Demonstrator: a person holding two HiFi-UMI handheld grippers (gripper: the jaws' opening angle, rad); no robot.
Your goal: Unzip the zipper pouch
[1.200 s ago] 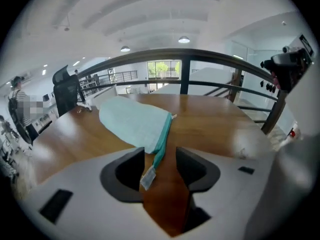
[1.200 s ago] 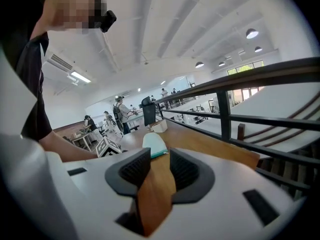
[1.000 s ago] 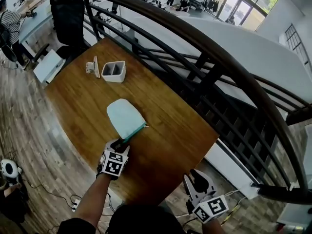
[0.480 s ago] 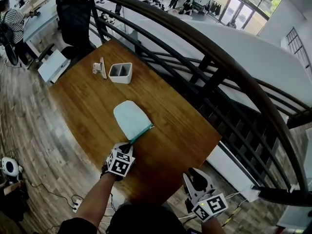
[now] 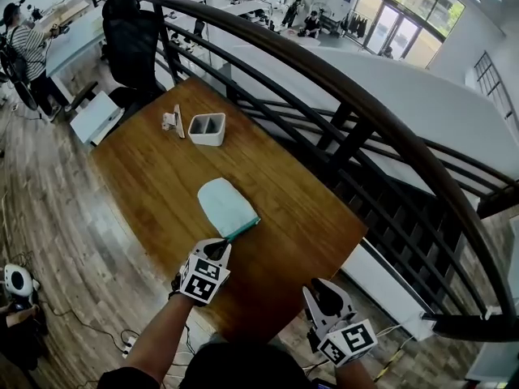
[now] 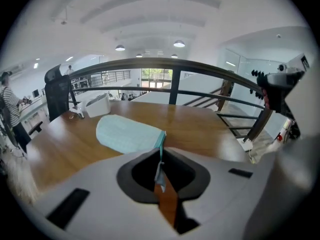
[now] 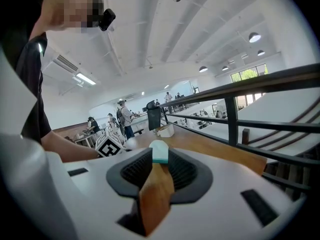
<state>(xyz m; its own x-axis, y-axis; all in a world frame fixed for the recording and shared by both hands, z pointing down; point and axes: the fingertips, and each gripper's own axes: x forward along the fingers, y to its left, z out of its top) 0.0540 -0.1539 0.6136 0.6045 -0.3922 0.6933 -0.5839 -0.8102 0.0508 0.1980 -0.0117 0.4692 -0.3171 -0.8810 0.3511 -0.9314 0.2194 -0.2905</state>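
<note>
A pale mint zipper pouch point(image 5: 225, 207) with a teal zipper edge point(image 5: 243, 230) lies flat in the middle of the wooden table point(image 5: 154, 177). My left gripper point(image 5: 217, 248) is at the pouch's near corner. Its jaws have just closed, and in the left gripper view they are shut on the thin teal tab point(image 6: 159, 171) hanging from the pouch point(image 6: 127, 134). My right gripper point(image 5: 327, 297) hovers off the table's near right edge, apart from the pouch. Its jaws have just been closing but stand partly open with nothing between them; the pouch point(image 7: 160, 151) shows far beyond them.
A white two-slot holder point(image 5: 207, 128) and a small white object point(image 5: 174, 121) stand at the table's far end. A dark metal railing point(image 5: 365, 104) runs along the table's right side. A black chair point(image 5: 130, 31) stands beyond the far corner.
The left gripper has shut on the pouch's near tab and lifted a little toward me. The right gripper has barely moved.
</note>
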